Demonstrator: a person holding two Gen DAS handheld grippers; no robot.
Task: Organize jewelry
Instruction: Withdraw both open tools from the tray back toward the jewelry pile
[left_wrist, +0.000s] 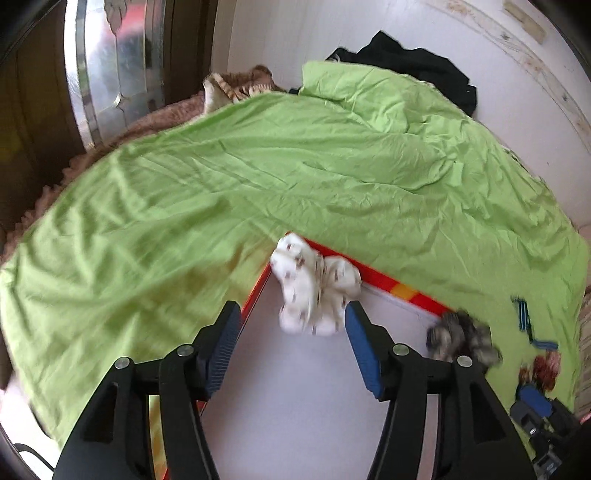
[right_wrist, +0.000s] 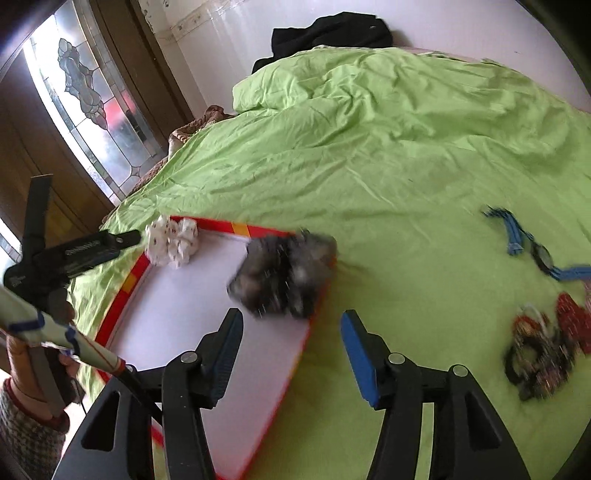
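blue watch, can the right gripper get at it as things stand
Probably yes. The watch lies alone on the green sheet, ahead and to the right of the right gripper, whose jaws are open and empty. Nothing sits between them; the dark jewelry pile lies nearer, off to the side.

Green sheet (right_wrist: 369, 155): matt creased cloth. White tray (right_wrist: 192, 310): smooth. Grey scrunchie (right_wrist: 284, 273): fuzzy. Gripper pads (right_wrist: 360, 354): ribbed blue.
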